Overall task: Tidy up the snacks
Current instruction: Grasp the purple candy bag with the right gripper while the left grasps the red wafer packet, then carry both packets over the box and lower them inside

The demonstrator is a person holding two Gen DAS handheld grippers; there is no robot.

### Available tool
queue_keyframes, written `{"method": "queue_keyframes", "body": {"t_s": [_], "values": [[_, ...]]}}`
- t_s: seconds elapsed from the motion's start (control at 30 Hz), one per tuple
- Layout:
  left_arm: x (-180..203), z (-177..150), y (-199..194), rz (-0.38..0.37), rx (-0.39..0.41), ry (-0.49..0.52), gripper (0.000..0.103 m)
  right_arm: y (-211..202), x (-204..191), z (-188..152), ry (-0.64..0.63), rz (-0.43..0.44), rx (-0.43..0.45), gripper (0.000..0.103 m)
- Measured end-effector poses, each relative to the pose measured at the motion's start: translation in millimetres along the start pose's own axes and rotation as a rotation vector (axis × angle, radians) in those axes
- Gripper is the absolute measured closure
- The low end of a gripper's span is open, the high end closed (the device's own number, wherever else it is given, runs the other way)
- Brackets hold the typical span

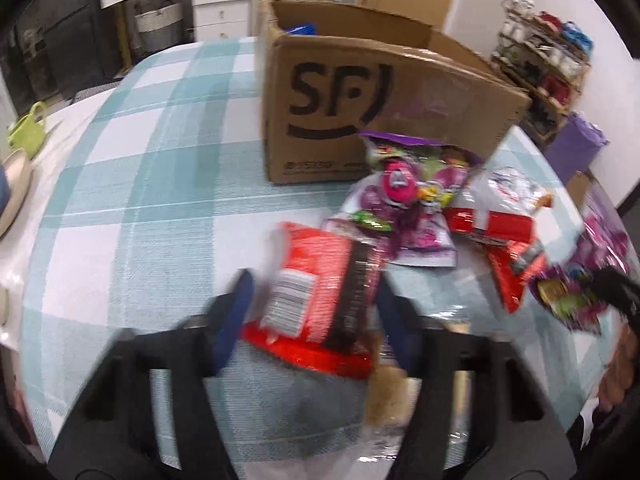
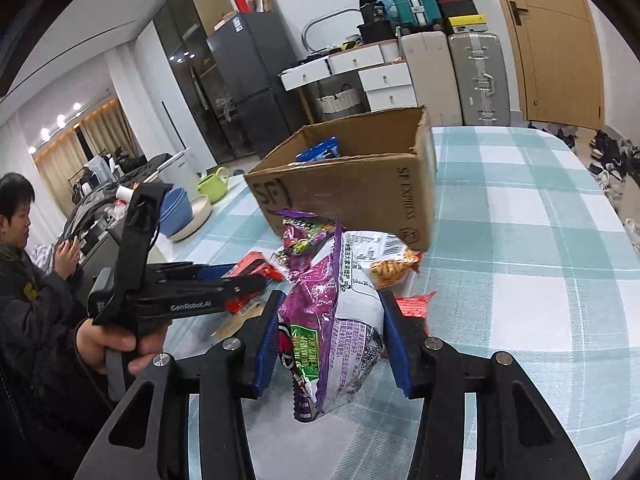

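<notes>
In the left wrist view my left gripper (image 1: 314,284) is shut on a red snack packet (image 1: 312,256) with a barcode, its blue pads pressing both sides low over the checked tablecloth. The right wrist view shows my right gripper (image 2: 331,300) shut on a purple and white snack bag (image 2: 344,344), held upright above the table. An open cardboard box (image 1: 360,80) marked SF stands behind the snacks, with a blue packet (image 2: 320,152) inside. Another purple bag (image 1: 404,208) and a red and white bag (image 1: 492,216) lie in front of the box.
The checked tablecloth (image 2: 520,240) covers the table. A green watering can (image 2: 214,184) and stacked blue bowls on a plate (image 2: 180,208) sit at the table's left end. A seated person (image 2: 24,280) is beyond that end. Drawers and suitcases line the far wall.
</notes>
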State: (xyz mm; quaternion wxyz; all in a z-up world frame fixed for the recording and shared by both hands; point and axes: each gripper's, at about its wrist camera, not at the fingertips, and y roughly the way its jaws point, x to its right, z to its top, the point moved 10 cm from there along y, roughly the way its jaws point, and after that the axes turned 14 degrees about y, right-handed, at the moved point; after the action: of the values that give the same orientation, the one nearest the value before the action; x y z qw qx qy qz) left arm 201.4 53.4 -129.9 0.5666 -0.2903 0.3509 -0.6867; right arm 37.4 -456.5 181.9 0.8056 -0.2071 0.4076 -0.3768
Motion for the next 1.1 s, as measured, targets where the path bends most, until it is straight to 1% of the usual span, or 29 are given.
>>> {"method": "queue_keyframes", "body": {"t_s": [0.07, 0.23, 0.33, 0.53, 0.87, 1.1], "values": [[-0.9, -0.2, -0.8, 0.013, 0.005, 0.001, 0.061, -1.3, 1.9, 1.3, 0.004, -0.001, 0.004, 0.056], [-6.5, -2.0, -4.5, 0.011, 0.018, -0.019, 0.062, -2.6, 6.3, 6.3, 0.015, -0.001, 0.017, 0.056], [-4.7, -3.7, -14.3, 0.007, 0.037, -0.026, 0.062, -5.4, 5.0, 10.0, 0.023, 0.013, 0.026, 0.056], [-4.5, 2.9, -39.3, 0.007, 0.09, -0.034, 0.062, -11.3, -0.4, 19.3, 0.01, 0.019, 0.053, 0.056], [2.8, 29.4, -87.4, 0.019, 0.19, -0.03, 0.062, -26.6, -11.1, 45.1, -0.028, 0.021, 0.105, 0.056], [7.4, 52.8, -109.7, 0.032, 0.24, -0.027, 0.062, -29.4, -11.7, 67.1, -0.034, 0.021, 0.136, 0.056]]}}
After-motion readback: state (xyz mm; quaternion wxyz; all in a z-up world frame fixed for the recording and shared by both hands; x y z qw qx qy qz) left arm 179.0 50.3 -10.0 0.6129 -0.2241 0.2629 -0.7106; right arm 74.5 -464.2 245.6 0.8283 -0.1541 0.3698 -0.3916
